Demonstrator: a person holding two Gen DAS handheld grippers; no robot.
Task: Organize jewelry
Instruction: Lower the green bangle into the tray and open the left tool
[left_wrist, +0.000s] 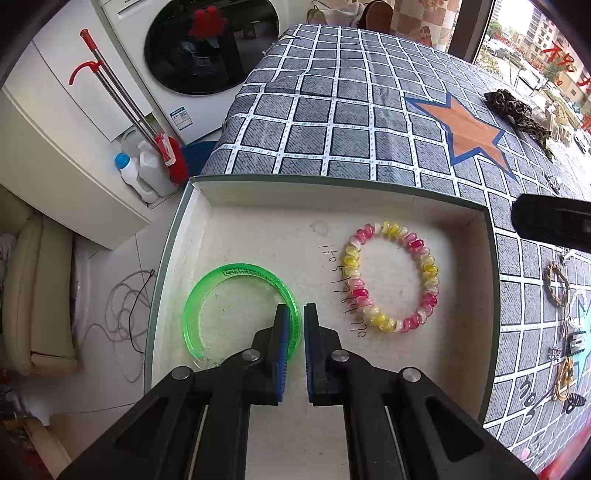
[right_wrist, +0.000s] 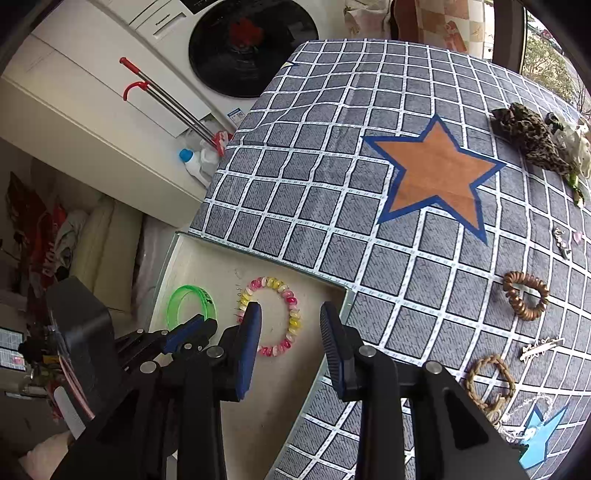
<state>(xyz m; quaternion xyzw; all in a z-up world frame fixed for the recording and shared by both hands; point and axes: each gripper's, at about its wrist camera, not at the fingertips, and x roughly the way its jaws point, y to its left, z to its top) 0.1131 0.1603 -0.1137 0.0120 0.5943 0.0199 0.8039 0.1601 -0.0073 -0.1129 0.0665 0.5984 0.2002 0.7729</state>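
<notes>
Left wrist view: two bracelets, green (left_wrist: 236, 310) and beaded (left_wrist: 391, 277), lie in your tray (left_wrist: 487, 295). Left tool (left_wrist: 296, 314) clenched, empty; right tool (right_wrist: 290, 314) released above. Rings (right_wrist: 526, 300) and clips (right_wrist: 543, 348) wait on the bench (right_wrist: 332, 184).

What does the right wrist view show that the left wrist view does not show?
Only the right wrist view: the right gripper with its jaws open and empty, and a blue star.
Only the left wrist view: handwritten digits on the box floor.
Both views: the green bangle and the pink-yellow spiral hair tie in the white box, and the orange star.
</notes>
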